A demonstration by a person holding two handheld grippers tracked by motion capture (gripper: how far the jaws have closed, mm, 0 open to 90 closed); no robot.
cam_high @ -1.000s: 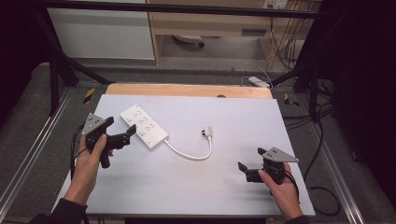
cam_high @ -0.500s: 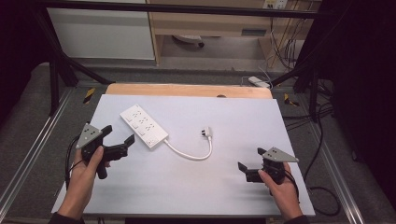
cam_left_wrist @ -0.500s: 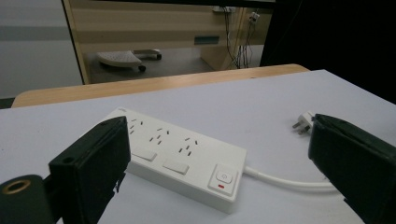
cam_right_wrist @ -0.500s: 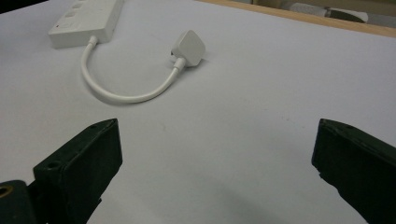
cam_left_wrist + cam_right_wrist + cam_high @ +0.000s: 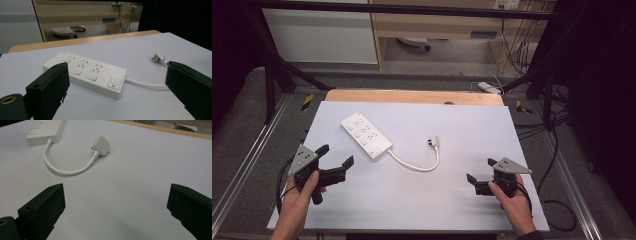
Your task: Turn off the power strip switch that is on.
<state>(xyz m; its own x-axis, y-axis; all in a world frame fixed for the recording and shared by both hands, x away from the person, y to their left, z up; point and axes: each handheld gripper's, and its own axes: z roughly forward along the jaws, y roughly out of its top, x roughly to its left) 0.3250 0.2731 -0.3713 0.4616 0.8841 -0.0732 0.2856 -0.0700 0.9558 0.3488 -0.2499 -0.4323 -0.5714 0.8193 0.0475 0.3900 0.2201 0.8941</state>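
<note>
While both grippers are hovering empty over the near half of the table (image 5: 412,200), I am judging that the handling of the power strip has not started. The left gripper (image 5: 334,162) is sitting in the person's left hand (image 5: 297,202) at the near left, its two black jaws spread wide with nothing between them. Through the left gripper view I am looking straight along those jaws at the white power strip (image 5: 86,73), which is lying flat just beyond them, untouched, with its switch end pointing toward the right of that view. The right gripper (image 5: 479,184) is resting low at the near right, jaws also parted and holding nothing; in the right gripper view they are framing bare table surface. Farther out, the strip's short white cord (image 5: 412,164) is curling toward the table's middle and ending in a white plug (image 5: 433,142), which is lying loose, well apart from either gripper. So nothing is grasped yet, and every step with the strip, cord and plug is remaining.

As for writing, I am finding no brand name or readable label. The strip is showing a round power symbol on its switch (image 5: 114,82) and a small red mark below it.
</note>
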